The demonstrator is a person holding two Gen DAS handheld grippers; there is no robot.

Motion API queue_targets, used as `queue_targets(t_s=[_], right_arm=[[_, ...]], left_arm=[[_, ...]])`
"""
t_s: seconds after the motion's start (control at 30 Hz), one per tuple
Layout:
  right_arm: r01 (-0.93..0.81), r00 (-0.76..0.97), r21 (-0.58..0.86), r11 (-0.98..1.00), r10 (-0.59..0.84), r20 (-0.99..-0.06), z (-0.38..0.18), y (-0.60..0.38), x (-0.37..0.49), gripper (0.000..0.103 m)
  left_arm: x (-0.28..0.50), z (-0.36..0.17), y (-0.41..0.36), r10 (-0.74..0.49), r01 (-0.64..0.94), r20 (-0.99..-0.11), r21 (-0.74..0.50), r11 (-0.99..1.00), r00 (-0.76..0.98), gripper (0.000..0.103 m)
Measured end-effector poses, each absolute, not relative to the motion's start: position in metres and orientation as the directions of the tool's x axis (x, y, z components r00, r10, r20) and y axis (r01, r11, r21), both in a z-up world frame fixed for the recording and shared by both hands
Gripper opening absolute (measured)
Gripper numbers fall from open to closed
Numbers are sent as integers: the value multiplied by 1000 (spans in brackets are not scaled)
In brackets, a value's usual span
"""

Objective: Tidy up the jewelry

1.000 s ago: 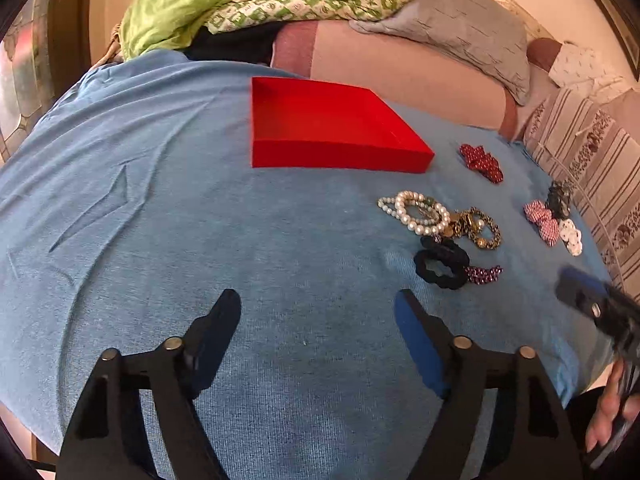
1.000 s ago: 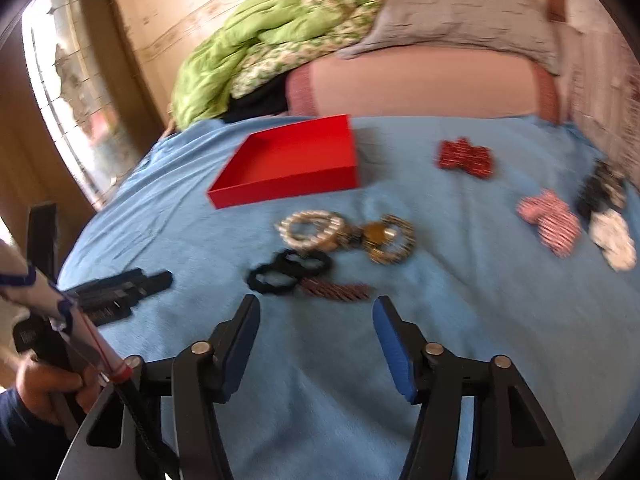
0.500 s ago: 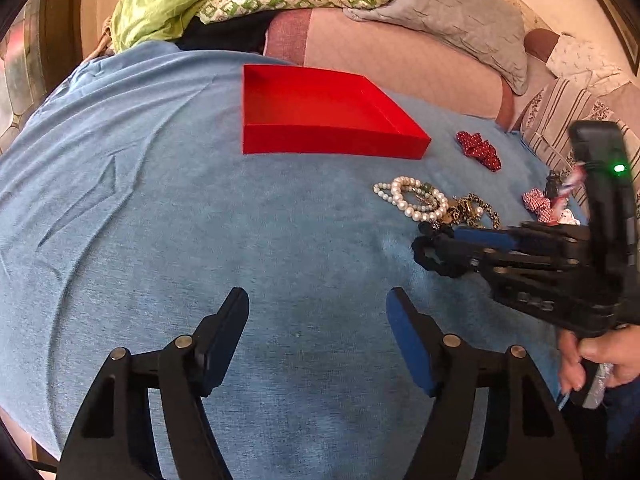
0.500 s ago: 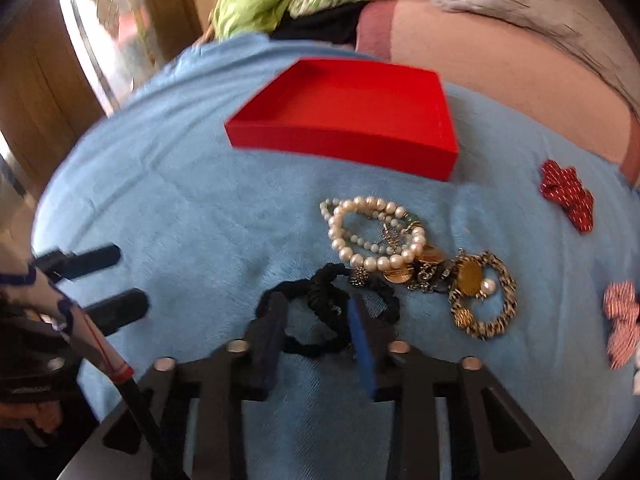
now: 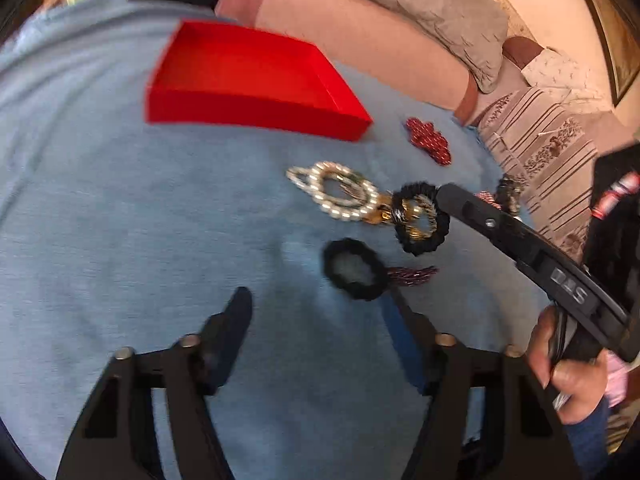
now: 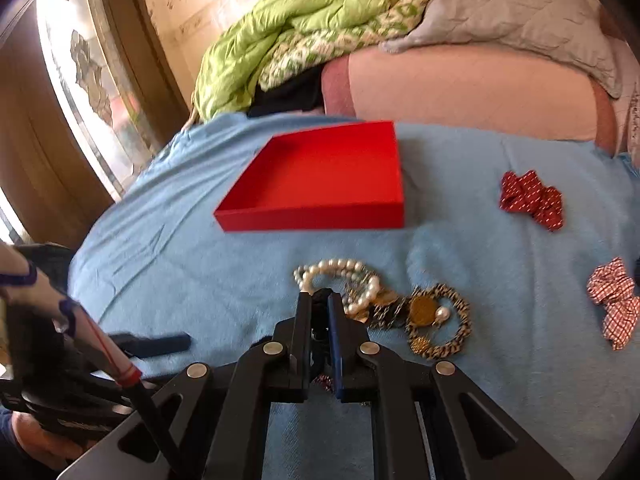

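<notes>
My right gripper (image 6: 320,307) is shut on a black scrunchie (image 6: 321,295), which the left wrist view shows hanging (image 5: 420,220) just above the gold chain bracelet (image 6: 436,320). A second black scrunchie (image 5: 354,268) lies on the blue bedcover beside a purple hair clip (image 5: 414,274). My left gripper (image 5: 320,320) hovers just short of that scrunchie; its jaws are closing with nothing between them. Pearl bracelets (image 5: 340,192) lie beyond, and the red tray (image 5: 256,114) stands farther back, holding nothing.
A dark red bow (image 6: 532,198) and a red checked bow (image 6: 614,300) lie to the right on the bedcover (image 6: 200,260). Pillows and a green quilt (image 6: 288,36) are heaped behind the tray. A hand (image 5: 568,372) holds the right gripper's handle.
The right gripper closed on one black scrunchie and lifted it off the bedcover toward the bracelets. The left gripper moved in toward the jewelry, and its jaws narrowed.
</notes>
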State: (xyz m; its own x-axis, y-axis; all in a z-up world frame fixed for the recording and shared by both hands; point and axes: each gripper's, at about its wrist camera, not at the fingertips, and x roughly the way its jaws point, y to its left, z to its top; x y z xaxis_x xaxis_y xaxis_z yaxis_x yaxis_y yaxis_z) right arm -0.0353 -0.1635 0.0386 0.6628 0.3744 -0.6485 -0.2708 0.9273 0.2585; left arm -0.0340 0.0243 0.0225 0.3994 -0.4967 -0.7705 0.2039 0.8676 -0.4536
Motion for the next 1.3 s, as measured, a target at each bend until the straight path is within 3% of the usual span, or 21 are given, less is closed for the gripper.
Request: queue_targets(t_s=[0.2,0.3,0.53,0.87,1.3], right_arm=[[-263,686,290,920,390,-615,47,-171,-36,9],[-262,685,294,919,392,-614,46,-172,-35,9],[-256,707,310,916,396,-585,52,-179,-38,9],[-271,713,318,909,411,-568,55,-176,-37,9],[-289,697,381,878,466,-546,83,-171,-3,9]], left_arm=[[-15,12,4,-502,186,-780,-468,864,372,53],[-16,8,-1,-472,208,-795,-424,881,381,7],[-26,22,6,-457,275,-755,-367,889,470,7],[-10,51,28,-406,248,-699,-322,914,588,7],[86,91,54,-386,213,-631,-334,918,673,7]])
